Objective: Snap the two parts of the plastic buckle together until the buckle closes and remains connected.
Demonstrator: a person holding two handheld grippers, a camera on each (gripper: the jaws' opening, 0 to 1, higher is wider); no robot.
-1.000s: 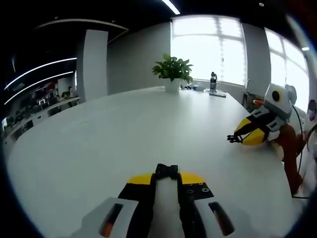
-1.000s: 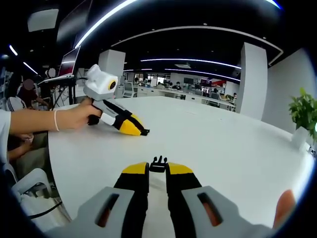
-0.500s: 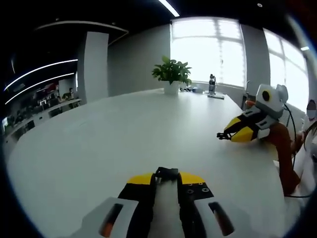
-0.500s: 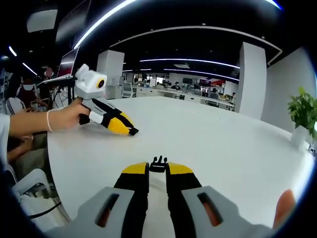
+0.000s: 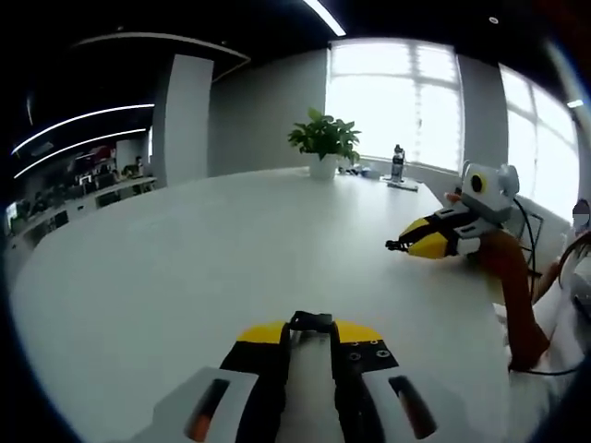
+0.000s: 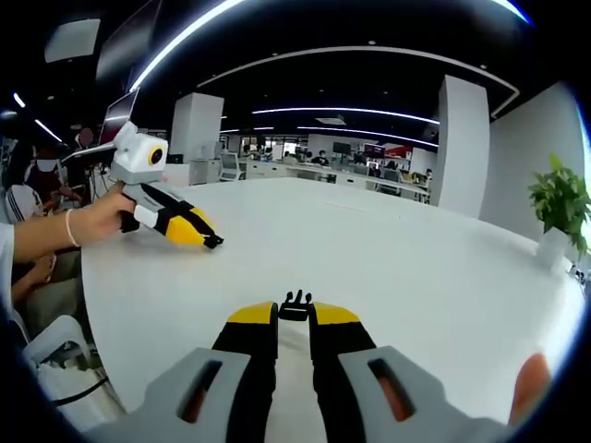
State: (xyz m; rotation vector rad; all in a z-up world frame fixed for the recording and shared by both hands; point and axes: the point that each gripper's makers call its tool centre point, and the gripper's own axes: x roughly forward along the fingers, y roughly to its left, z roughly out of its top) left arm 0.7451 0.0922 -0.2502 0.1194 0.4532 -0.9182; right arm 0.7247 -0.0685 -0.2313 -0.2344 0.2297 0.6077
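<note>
Now bring the two buckle halves together, mouths aligned.
Left gripper (image 5: 311,337) clamps the socket half (image 5: 311,321); right gripper (image 6: 295,318) clamps the pronged half (image 6: 295,304).

Both cameras are riding low over the white table (image 5: 185,258), looking along their own tongs from opposite sides, each seeing the other and sharing the potted plant (image 5: 323,138).

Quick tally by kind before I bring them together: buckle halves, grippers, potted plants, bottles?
Buckle halves: 2, one in the left gripper, one in the right gripper
Grippers: 2
Potted plants: 1
Bottles: 1
Total: 6
</note>
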